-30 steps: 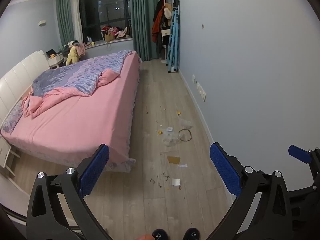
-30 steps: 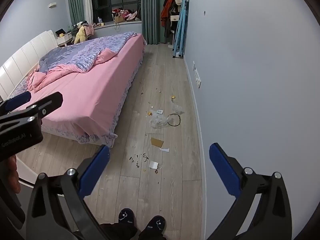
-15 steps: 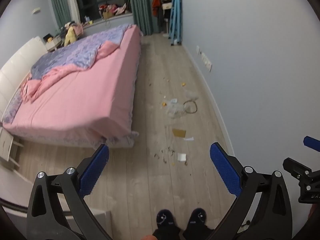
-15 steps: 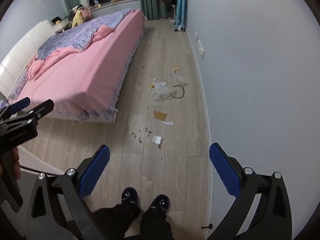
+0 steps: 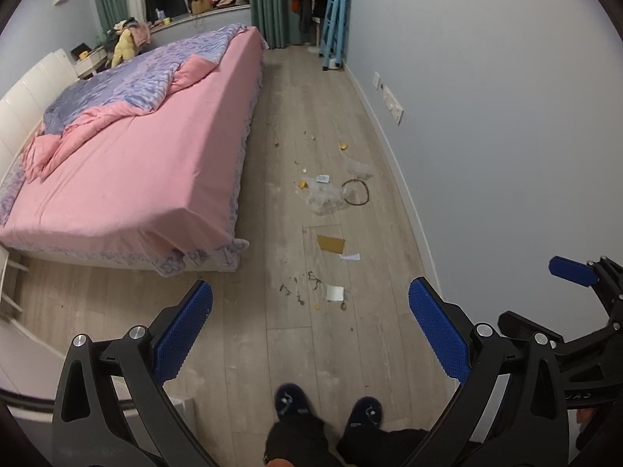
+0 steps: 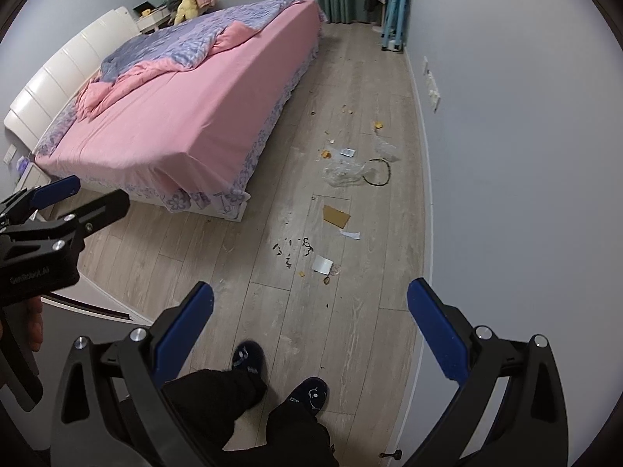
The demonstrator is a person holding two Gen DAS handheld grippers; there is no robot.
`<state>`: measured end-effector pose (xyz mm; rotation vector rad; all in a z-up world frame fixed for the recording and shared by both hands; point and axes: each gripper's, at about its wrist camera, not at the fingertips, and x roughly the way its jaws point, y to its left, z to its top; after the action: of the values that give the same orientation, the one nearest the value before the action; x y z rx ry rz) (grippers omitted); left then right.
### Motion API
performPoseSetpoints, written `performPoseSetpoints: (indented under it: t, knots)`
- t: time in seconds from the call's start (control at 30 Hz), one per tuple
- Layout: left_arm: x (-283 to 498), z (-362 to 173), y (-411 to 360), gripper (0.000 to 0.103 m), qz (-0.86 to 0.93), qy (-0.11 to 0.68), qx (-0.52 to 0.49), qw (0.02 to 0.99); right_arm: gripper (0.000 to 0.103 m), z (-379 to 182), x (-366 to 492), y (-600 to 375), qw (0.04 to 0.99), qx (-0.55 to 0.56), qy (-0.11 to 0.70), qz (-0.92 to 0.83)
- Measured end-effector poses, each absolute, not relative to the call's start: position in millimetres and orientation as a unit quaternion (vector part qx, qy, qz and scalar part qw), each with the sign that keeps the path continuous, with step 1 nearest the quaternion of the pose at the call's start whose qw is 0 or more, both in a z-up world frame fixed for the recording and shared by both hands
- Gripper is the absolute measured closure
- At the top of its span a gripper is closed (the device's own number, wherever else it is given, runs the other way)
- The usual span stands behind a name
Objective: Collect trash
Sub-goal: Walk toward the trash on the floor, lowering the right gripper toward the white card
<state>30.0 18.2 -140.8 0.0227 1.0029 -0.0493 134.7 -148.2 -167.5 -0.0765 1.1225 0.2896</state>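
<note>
Trash lies scattered on the wooden floor between the bed and the wall. Nearest is a white paper square (image 5: pixel 335 293) (image 6: pixel 322 264) with dark crumbs beside it. Farther off lie a brown cardboard piece (image 5: pixel 331 243) (image 6: pixel 336 216), a white paper scrap (image 5: pixel 350 257) (image 6: pixel 351 235), a crumpled clear plastic bag (image 5: pixel 325 198) (image 6: pixel 344 171), a black ring (image 5: pixel 355 192) (image 6: pixel 377 172) and orange bits. My left gripper (image 5: pixel 310 323) is open and empty, held high above the floor. My right gripper (image 6: pixel 310 323) is likewise open and empty.
A pink bed (image 5: pixel 128 163) (image 6: pixel 187 116) with a purple quilt fills the left side. The pale blue wall (image 5: pixel 486 116) runs along the right. The person's dark slippers (image 5: pixel 290 402) (image 6: pixel 311 391) stand on the floor below the grippers. A blue rack (image 5: pixel 331 19) leans far back.
Both views have tilted downward, so the floor, the trash and the person's slippers show more. The grippers stay open.
</note>
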Motion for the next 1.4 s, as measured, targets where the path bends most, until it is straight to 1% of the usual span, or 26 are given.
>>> performPoseSetpoints:
  t: [0.23,0.4,0.57,0.77,0.93,1.07,1.13,1.4]
  knots:
    - [68.6,-161.7,56.6,0.005,-0.065,0.496,0.02,0.866,0.006,-181.9,165.2,-114.2,0.837,-0.034,0.532,0.126]
    - [102.6,-178.9,81.2,0.005,-0.11,0.497,0.073,0.857,0.006,-193.1,184.1,-88.5,0.834,-0.031,0.542,0.094]
    - [131.9,-202.8,85.0,0.005,-0.155,0.499,0.096,0.847,0.006,-207.3,197.8,-66.0,0.838,-0.038,0.54,0.074]
    - [162.8,-240.3,75.8,0.005,-0.172,0.504,0.102,0.84,0.006,-239.2,214.1,-55.0,0.832,-0.022,0.55,0.062]
    - [180.2,-276.7,71.0,0.005,-0.161,0.504,0.101,0.843,0.006,-283.4,232.0,-62.6,0.83,-0.003,0.555,0.058]
    - [195.3,-327.3,70.9,0.005,-0.152,0.506,0.095,0.843,0.006,-327.1,243.6,-70.0,0.835,0.002,0.547,0.061]
    - [201.4,-356.7,72.7,0.005,-0.147,0.509,0.094,0.843,0.006,-357.6,253.2,-75.2,0.834,0.007,0.548,0.065]
    - [224.3,-501.6,65.1,0.005,-0.149,0.517,0.098,0.837,0.006,-490.9,275.2,-88.6,0.818,0.004,0.569,0.078]
